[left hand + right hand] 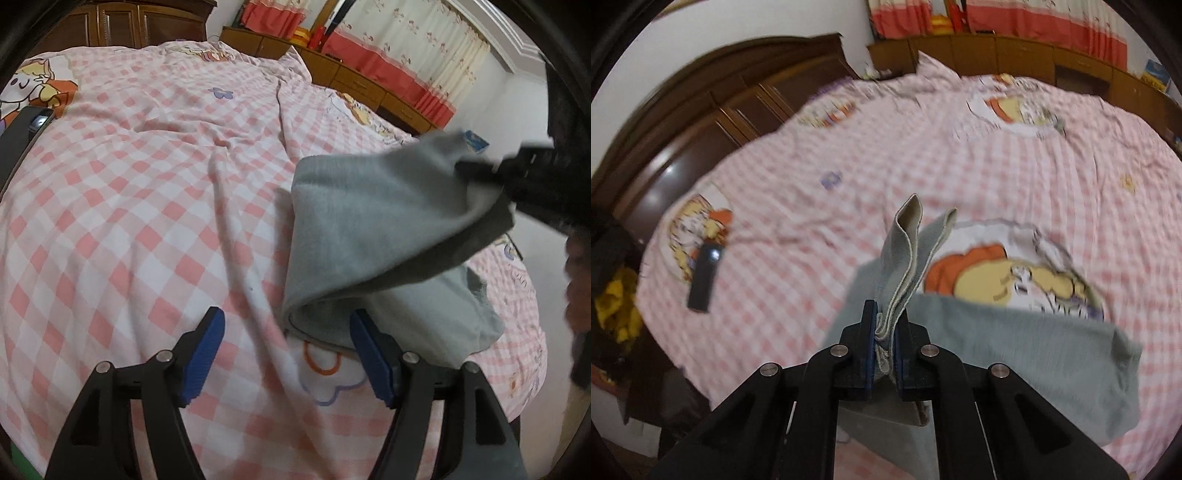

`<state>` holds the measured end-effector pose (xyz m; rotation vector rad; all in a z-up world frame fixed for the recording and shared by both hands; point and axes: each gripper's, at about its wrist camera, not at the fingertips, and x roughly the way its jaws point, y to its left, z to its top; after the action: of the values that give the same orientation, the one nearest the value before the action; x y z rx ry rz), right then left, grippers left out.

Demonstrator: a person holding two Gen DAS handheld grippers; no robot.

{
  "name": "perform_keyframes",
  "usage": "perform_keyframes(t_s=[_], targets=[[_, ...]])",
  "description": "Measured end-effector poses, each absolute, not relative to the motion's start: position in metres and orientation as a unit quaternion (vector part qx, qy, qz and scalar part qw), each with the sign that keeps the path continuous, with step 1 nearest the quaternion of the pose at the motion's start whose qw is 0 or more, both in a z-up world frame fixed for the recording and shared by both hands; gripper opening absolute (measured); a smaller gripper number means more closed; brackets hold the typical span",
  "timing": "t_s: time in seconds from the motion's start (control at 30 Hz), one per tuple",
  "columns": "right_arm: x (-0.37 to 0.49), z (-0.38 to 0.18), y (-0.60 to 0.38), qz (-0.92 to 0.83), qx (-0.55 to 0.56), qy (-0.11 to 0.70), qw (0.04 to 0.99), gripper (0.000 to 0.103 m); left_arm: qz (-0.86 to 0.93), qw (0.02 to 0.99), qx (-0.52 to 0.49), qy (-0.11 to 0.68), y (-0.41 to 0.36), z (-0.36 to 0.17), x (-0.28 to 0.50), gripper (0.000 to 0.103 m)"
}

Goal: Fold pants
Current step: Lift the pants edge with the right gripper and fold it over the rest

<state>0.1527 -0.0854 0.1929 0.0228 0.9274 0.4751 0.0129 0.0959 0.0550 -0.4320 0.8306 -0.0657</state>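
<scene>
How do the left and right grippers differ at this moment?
The left gripper is open with nothing between its blue pads, while the right gripper is shut on bunched edges of the grey pants. The left gripper sits low by the pants' fold on the bed; the right gripper holds its part lifted. Both are black with blue pads.

The grey pants [373, 236] of soft knit cloth lie partly on the pink-checked bed cover, folded over on themselves, with one bunched, layered edge [901, 280] lifted clear of the bed and the rest draping down in a slack fold toward the bed's near side.
</scene>
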Motion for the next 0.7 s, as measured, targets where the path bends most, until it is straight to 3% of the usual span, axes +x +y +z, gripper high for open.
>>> perform_keyframes(t_s=[0.23, 0.57, 0.7], targets=[[0.148, 0.246, -0.098, 0.224, 0.011, 0.409, 0.885, 0.008, -0.041, 0.904, -0.193, 0.38, 0.076, 0.071, 0.007, 0.083], [0.141, 0.293, -0.157, 0.19, 0.015, 0.381, 0.905, 0.008, -0.095, 0.896, -0.197, 0.386, 0.029, 0.082, 0.02, 0.084], [0.143, 0.293, -0.191, 0.17, 0.016, 0.382, 0.908, 0.008, -0.086, 0.906, -0.153, 0.384, -0.003, 0.086, 0.032, 0.084]])
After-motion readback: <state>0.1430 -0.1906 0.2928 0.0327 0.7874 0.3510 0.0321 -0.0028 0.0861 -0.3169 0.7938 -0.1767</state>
